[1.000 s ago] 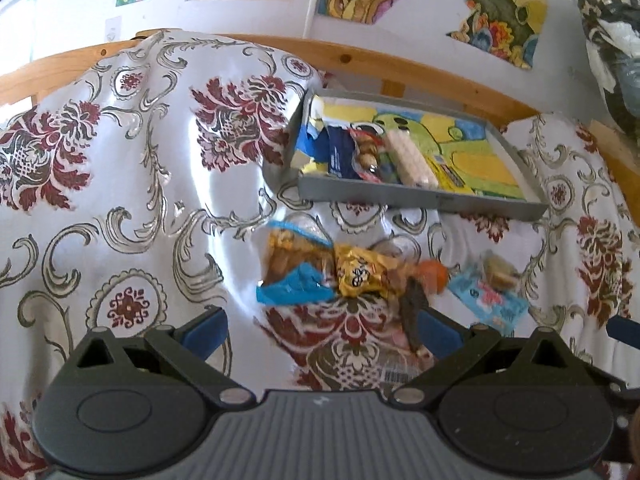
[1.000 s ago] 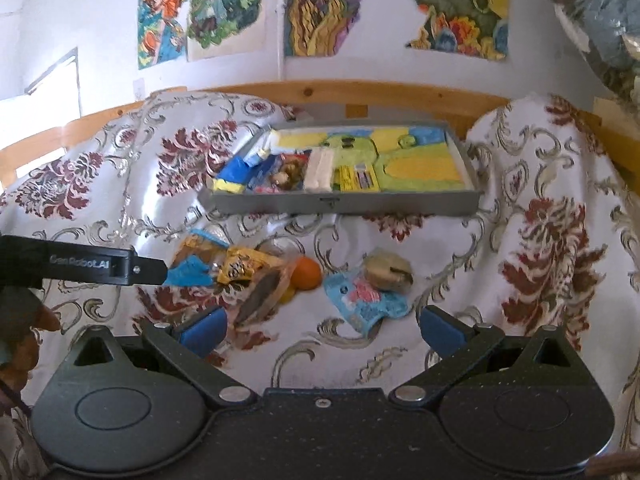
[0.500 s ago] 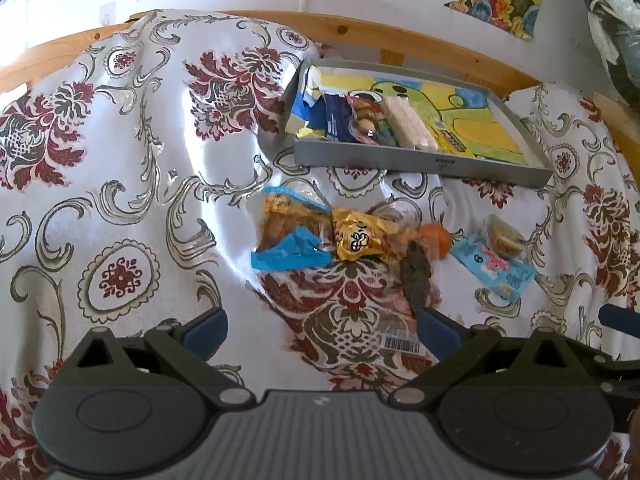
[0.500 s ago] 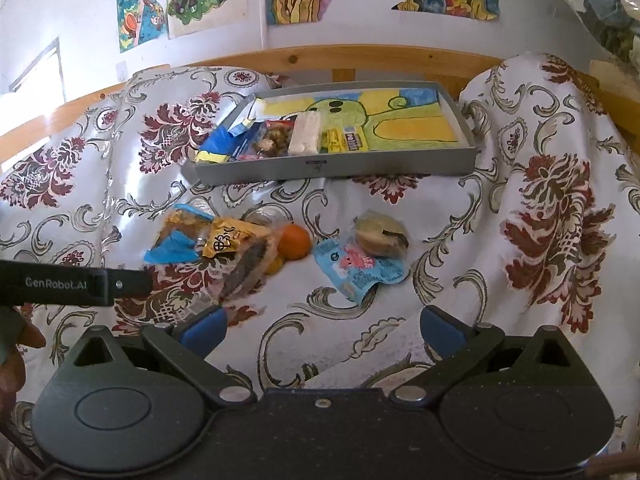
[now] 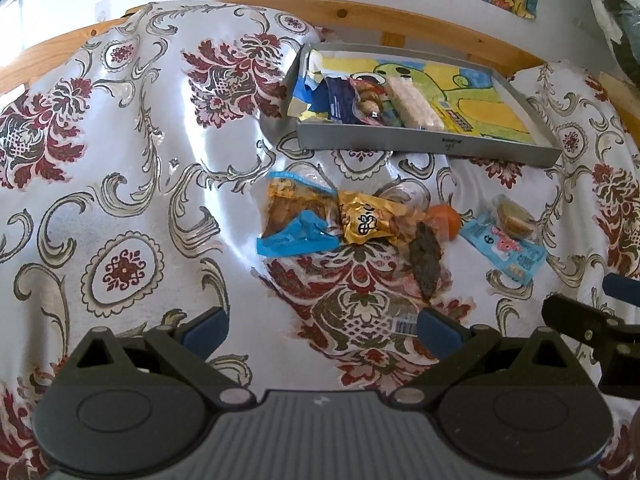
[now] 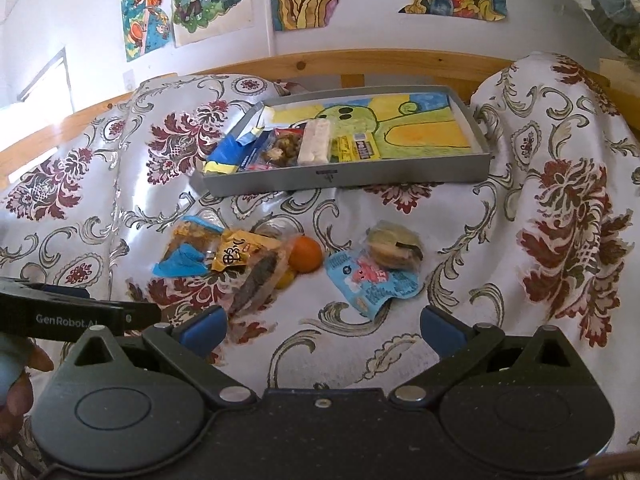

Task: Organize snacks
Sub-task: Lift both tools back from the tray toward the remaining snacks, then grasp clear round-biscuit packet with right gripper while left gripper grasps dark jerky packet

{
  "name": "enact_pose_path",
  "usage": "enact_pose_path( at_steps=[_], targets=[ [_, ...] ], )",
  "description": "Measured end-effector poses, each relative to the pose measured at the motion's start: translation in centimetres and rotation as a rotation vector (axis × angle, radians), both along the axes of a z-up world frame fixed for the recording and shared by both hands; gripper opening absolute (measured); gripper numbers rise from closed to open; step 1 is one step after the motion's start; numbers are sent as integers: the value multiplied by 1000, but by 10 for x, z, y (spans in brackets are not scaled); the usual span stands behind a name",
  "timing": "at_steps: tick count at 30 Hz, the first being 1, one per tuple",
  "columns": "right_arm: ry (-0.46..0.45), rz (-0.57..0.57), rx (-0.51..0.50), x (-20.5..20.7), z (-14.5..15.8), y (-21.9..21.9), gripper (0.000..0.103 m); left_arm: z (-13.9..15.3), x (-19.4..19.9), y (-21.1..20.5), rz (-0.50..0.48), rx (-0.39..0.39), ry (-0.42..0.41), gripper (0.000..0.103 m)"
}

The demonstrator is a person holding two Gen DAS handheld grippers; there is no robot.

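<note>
A grey tray [image 5: 424,145] [image 6: 344,174] with a green-and-yellow drawing inside lies at the back and holds several snack packets at its left end. In front of it, loose snacks lie on the patterned cloth: a blue-edged packet [image 5: 294,220] [image 6: 186,250], a yellow packet [image 5: 366,222] [image 6: 240,252], a dark bar [image 5: 426,258] [image 6: 256,280], an orange [image 5: 444,218] [image 6: 306,254], a light-blue pouch [image 5: 504,246] [image 6: 368,280] and a wrapped bun [image 5: 514,216] [image 6: 394,244]. My left gripper [image 5: 320,330] and right gripper [image 6: 322,330] are both open and empty, short of the snacks.
A flowered, shiny cloth [image 5: 132,184] covers the surface, bulging at left and right. A wooden rail [image 6: 360,60] runs behind the tray, under posters on a white wall. The left gripper's body [image 6: 72,316] and a hand show at the right wrist view's left edge.
Both views have tipped downward and pulled back a little, so the snacks and tray sit higher and farther in the frames. Both grippers stay open; no snack has moved.
</note>
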State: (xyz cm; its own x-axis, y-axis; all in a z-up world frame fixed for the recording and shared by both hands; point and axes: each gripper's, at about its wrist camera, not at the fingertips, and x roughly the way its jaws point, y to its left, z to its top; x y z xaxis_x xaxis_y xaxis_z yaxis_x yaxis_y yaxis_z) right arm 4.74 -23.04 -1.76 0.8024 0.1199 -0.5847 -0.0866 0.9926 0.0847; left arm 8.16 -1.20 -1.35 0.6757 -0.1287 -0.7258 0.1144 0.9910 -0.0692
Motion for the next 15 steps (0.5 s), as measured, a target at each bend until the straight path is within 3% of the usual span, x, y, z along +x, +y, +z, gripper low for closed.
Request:
enact_pose_path(
  at_steps=[15],
  targets=[
    [4, -61, -76, 31, -12, -25, 102, -4, 27, -15, -34, -37, 41, 102]
  ],
)
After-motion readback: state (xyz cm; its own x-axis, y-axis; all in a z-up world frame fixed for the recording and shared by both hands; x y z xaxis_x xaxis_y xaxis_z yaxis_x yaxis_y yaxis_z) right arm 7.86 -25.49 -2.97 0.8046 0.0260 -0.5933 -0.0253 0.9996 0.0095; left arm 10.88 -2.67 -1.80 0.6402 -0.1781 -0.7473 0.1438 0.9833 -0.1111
